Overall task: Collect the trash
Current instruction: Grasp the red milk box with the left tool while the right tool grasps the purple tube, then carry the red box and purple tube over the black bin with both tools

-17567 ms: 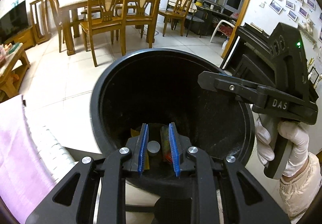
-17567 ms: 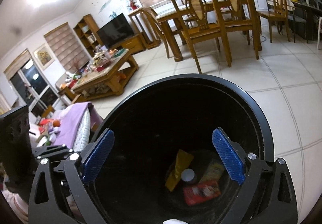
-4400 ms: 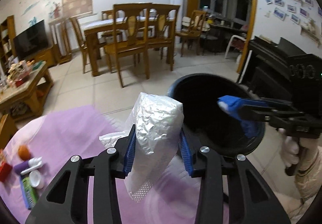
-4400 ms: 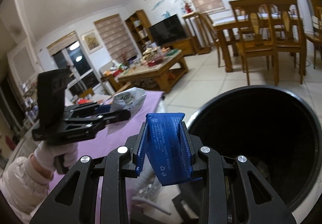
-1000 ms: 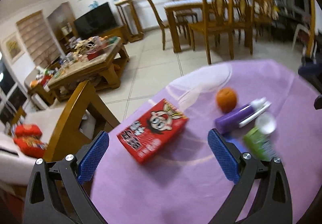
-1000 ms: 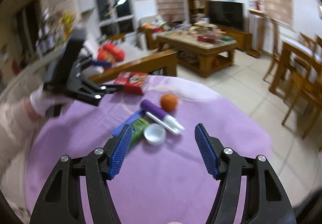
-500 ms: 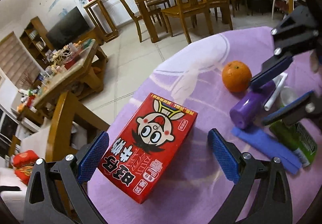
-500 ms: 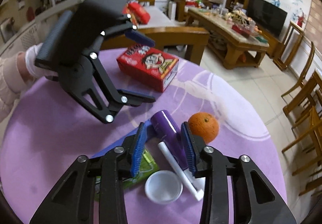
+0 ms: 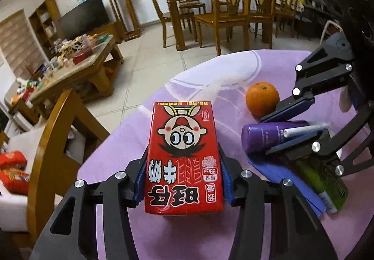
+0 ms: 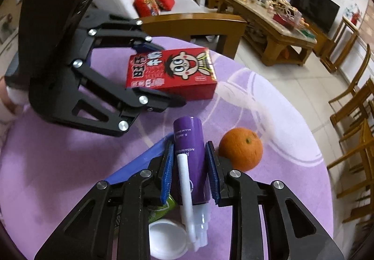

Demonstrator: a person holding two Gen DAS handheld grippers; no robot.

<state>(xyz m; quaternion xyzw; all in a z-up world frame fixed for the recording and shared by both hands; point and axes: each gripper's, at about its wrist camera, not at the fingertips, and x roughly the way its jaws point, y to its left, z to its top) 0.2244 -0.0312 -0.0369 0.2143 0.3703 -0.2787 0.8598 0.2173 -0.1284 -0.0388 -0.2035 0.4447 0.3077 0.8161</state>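
Observation:
On the purple-clothed table lies a red drink carton with a cartoon face. My left gripper straddles it, jaws closing, blue pads touching both long sides. Beside it lies a purple bottle with a thin white stick along it. My right gripper is shut on the bottle and stick. The left wrist view shows this grip from the side, with the purple bottle between the right gripper's fingers.
An orange sits right of the bottle. Under the right gripper lie a blue wrapper, a green package and a white cap. A wooden chair back stands at the table's edge. The tiled floor lies beyond.
My left gripper has dropped over the red carton and its jaws have closed from wide open onto its sides. My right gripper has swung in over the purple bottle and shut on it.

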